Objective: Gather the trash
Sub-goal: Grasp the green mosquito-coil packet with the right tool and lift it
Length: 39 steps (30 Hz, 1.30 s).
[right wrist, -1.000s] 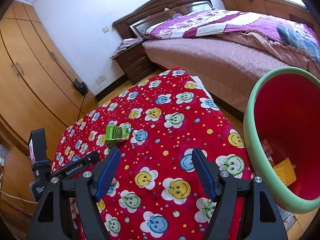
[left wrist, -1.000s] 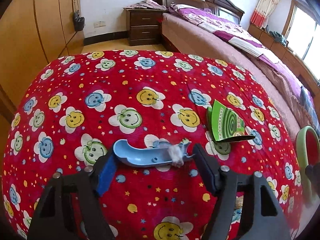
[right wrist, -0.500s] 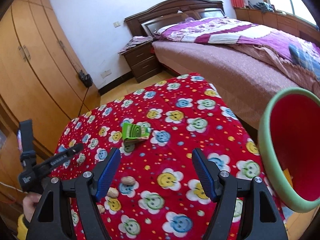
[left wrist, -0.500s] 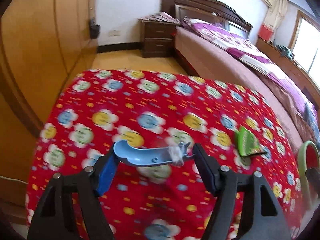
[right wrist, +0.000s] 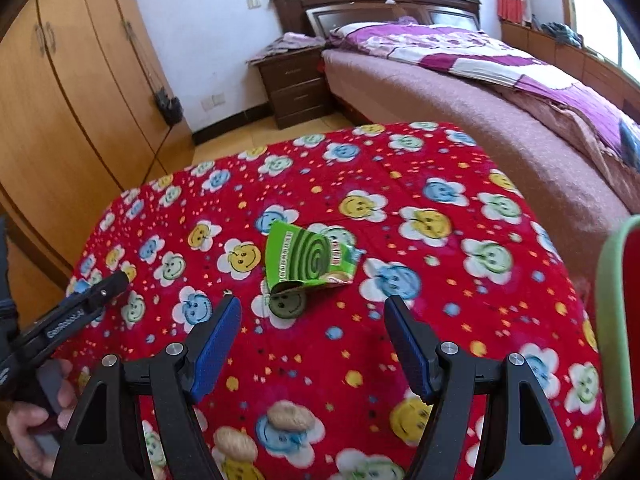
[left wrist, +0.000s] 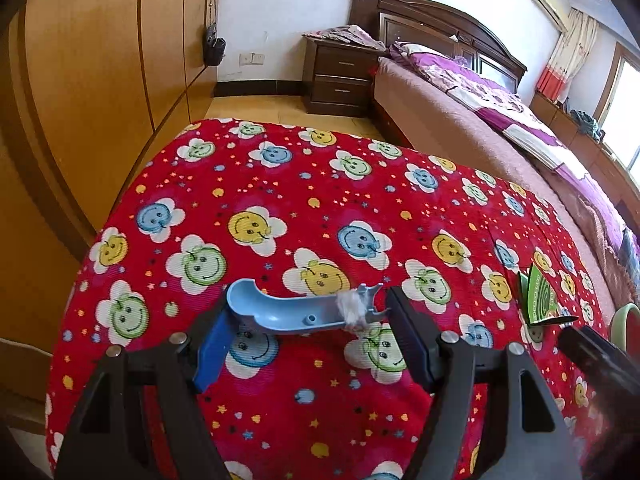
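Two tools work over the red smiley-print worktop (right wrist: 440, 184). In the left wrist view, the left tool (left wrist: 308, 320) holds a pale blue curved plastic piece (left wrist: 296, 312) crosswise between its blue pads, a tuft of white fluff (left wrist: 352, 311) stuck near its right end. In the right wrist view, the right tool (right wrist: 310, 338) stands wide with nothing between its pads. Below it, at the bottom centre of the frame, two brown nut-like pieces (right wrist: 290, 416) lie on the cloth. Just beyond the pads, in mid-frame, lies a crumpled green packet (right wrist: 308, 258) with a spiral print — flat on the worktop, touching neither tool. At the right edge stands a red bin with a green rim (right wrist: 610, 320), beside the worktop. A hand (right wrist: 30, 436) at lower left grips the other tool's handle. Farther back — upper right — stands a bed (right wrist: 460, 76) with a purple cover, a dark nightstand (right wrist: 294, 80) beside it, and a wooden wardrobe (right wrist: 60, 92) on the left.
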Available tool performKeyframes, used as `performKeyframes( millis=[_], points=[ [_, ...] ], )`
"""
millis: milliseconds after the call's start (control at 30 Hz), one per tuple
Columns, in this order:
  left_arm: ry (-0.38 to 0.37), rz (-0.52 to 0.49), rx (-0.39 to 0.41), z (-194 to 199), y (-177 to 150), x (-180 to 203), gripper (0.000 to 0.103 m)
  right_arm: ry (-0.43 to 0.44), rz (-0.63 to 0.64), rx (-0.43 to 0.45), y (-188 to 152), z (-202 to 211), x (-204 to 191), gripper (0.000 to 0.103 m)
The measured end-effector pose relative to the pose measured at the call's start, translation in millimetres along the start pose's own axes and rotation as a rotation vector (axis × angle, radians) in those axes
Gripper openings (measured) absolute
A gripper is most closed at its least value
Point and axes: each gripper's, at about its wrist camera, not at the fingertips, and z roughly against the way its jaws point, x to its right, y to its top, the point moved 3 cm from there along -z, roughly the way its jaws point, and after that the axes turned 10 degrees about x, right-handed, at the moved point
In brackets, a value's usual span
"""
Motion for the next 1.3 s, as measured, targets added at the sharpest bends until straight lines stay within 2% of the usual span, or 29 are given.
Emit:
performKeyframes(
  millis=[167,500,533,600,767,1033,1300],
  points=[
    [-0.013,0.002,-0.009,-2.7,-5.9,5.4,0.073,-0.022,0.038,-0.028,-0.6,-25.3,-3.4,0.075],
    [-0.036,0.006,0.002,1.5,-9.5,8.8,0.073,-0.085,0.088,-0.012,7.7,-39.9,-8.2,0.074],
    [-0.037,0.006,0.003,1.7,-10.0,9.2,0.073,-0.097,0.097,-0.014,7.5,-40.4,-9.1,0.073],
    [-0.041,0.006,0.002,2.5,-11.6,9.0,0.073,-0.122,0.112,-0.012,8.0,-40.1,-9.7,0.063],
    [-0.057,-0.005,0.010,5.8,-12.9,10.2,0.073,-0.114,0.105,-0.014,8.2,-38.6,-8.9,0.063],
    [-0.066,-0.012,0.030,11.2,-13.0,13.3,0.073,-0.056,0.055,0.014,-0.1,-3.9,-7.5,0.063],
    [-0.081,-0.021,0.065,18.4,-12.8,16.3,0.073,-0.010,0.000,0.074,-12.0,47.9,0.4,0.063]
  ],
)
